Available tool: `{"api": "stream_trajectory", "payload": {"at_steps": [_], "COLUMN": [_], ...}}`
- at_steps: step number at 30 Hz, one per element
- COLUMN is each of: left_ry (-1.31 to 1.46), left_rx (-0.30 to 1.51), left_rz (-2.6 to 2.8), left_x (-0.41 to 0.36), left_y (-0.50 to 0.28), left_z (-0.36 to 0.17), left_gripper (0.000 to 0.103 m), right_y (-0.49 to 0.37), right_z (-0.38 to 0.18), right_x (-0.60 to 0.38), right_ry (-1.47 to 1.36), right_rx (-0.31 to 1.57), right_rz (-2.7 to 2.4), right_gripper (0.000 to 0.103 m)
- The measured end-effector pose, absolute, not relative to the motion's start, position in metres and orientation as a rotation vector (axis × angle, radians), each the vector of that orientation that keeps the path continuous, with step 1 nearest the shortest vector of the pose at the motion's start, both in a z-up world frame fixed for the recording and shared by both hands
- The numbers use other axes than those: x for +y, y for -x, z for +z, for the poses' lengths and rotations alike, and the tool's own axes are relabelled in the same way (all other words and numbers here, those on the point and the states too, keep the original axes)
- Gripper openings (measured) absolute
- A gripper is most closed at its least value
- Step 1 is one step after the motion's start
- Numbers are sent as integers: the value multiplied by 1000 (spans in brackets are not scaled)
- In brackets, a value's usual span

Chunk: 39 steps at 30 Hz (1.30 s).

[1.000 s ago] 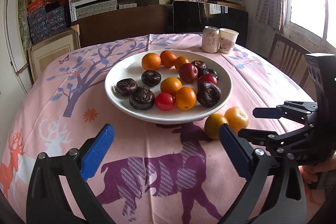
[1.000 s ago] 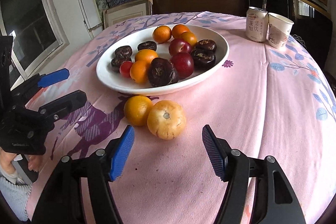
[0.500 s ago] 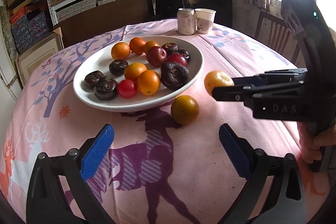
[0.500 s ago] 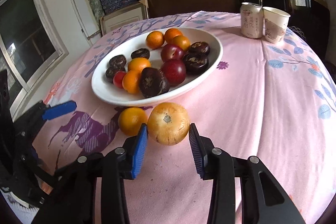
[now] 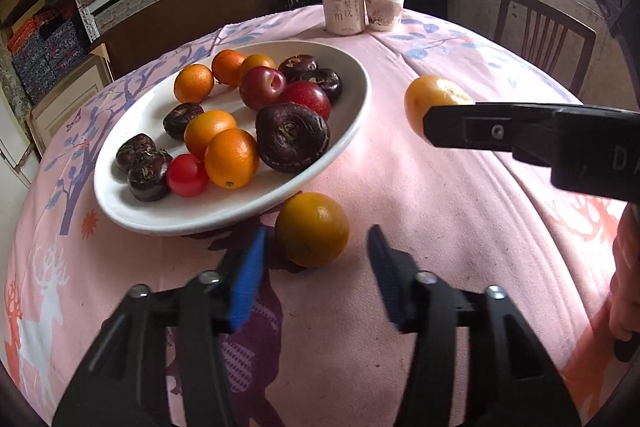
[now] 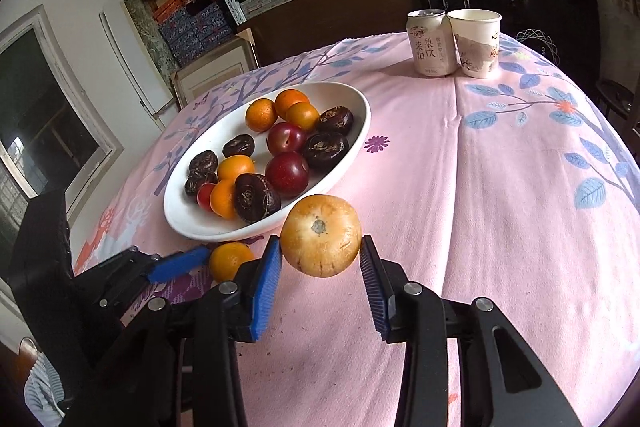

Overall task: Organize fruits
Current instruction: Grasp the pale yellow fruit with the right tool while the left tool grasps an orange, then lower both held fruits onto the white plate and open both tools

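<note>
A storeroom with shelves of patterned boxes frames a round bench (image 5: 460, 187) under a pink cloth printed with deer and branches.

The right tongs (image 6: 320, 263) are clamped on a pale orange (image 6: 320, 235), both blue pads pressing its sides, and the fruit hangs clear of the cloth, near the plate's front rim. The left tongs (image 5: 316, 259) have just been closing around a darker orange (image 5: 312, 229) that sits on the cloth just beside the plate (image 5: 352, 131). The fruit is between the pads, but a gap shows on each side of it, so they straddle it without a grip yet.

Further out, the white plate holds small oranges, red plums, a cherry tomato and dark brown water chestnuts, all mixed. A can (image 6: 430, 43) and a paper cup (image 6: 476, 43) stand touching at the far edge.

Progress looks early: one stray fruit is lifted, the other is about to be taken, and neither has reached the plate. If sorting by kind is meant, the plate's contents remain unsorted.

A second ago both oranges lay side by side on the cloth, the right tongs stood open short of them, and the left tongs gaped wide, farther from the plate.
</note>
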<state>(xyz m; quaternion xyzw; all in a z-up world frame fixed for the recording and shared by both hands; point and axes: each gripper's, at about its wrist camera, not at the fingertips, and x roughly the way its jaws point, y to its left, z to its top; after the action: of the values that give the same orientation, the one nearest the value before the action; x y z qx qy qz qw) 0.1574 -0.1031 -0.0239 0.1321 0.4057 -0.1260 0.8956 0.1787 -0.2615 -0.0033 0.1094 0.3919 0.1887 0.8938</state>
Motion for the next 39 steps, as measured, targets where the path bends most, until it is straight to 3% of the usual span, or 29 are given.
{"api": "stream_trajectory", "payload": {"at_steps": [3,19,34,37,39], "left_ry": [-259,-246,-186,-154,-143], "left_rx": [839,644,654,677,686], "left_rz": [-261,-189,-86,-90,-94], "left_x": [-101,-76,-27,-22,-21], "left_y": [-158,-126,-217,-234,-238], "left_z": [-23,22,37,27,21], "left_gripper": [37,37,37,37,44], "right_y": [-178,-162,-229,-238,-239], "right_z": [-3,13,38,29,26], "right_x": [-260,-260,-194,-185,-184], "right_ry": [-226,-234,-114,-114,-101], "right_rx": [812,723,726,709,709], "right_rz": [394,403,424,396,396], "right_gripper": [40,40,41,42,57]}}
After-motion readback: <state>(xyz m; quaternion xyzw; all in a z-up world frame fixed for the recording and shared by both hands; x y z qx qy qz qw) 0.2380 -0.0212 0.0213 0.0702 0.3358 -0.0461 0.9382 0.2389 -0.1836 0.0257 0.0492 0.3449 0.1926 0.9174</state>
